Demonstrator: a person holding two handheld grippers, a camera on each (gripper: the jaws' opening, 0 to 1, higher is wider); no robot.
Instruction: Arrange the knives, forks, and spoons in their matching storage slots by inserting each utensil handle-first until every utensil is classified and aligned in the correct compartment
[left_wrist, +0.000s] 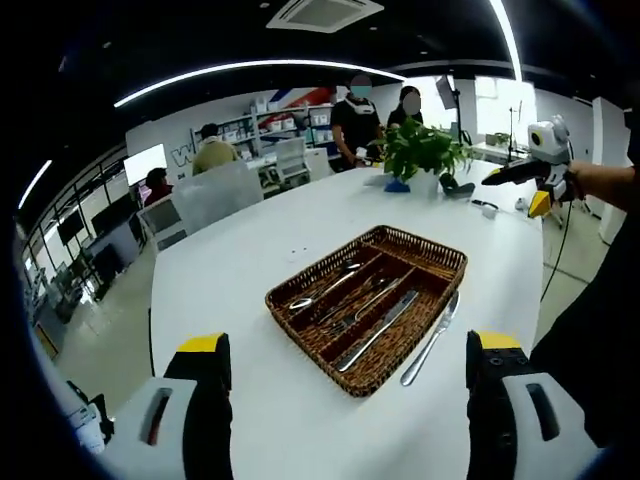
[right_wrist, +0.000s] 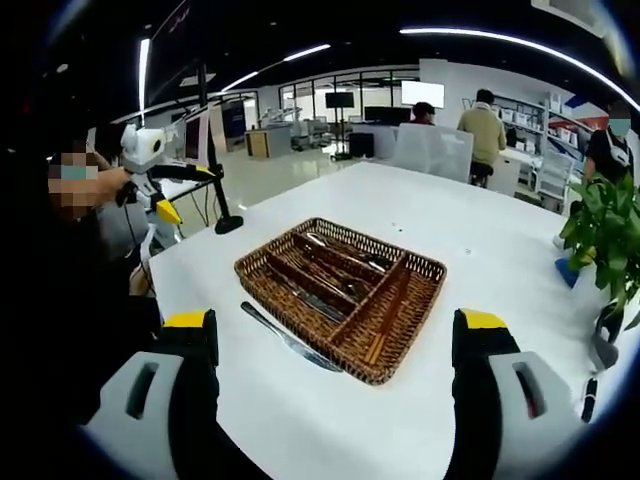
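Wicker tray (left_wrist: 300, 287) sits mid-bench (left_wrist: 240, 260), most utensils already lying in its long slots. One piece is left outside: a knife (left_wrist: 432, 340) flat on the bench, just beside the tray's long edge and roughly parallel to it; also seen in the right gripper view (right_wrist: 290, 340). Can't tell from either view which end is the handle.

Likely step in hand: pick the stray knife and slot it. To do it well:
- Come down across the handle end, jaws straddling the narrow width, since it lies flat and thin on a smooth top and could skid.
- Lift clear of the wicker rim before swinging over.
- Feed handle-first into the compartment that already holds knives, aligned with the divider; which slot that is isn't clear at this resolution.
- Risk: nudging the tray or catching the rim weave.

Left hand-held gripper (left_wrist: 348, 380): jaws spread wide, nothing between them, hovering above the bench short of the tray, touching nothing.
Right hand-held gripper (right_wrist: 335, 365): likewise wide apart and empty, above the bench on the near side of the tray, no contact.

Potted plant (left_wrist: 425, 150) at the far end, well apart from the work.
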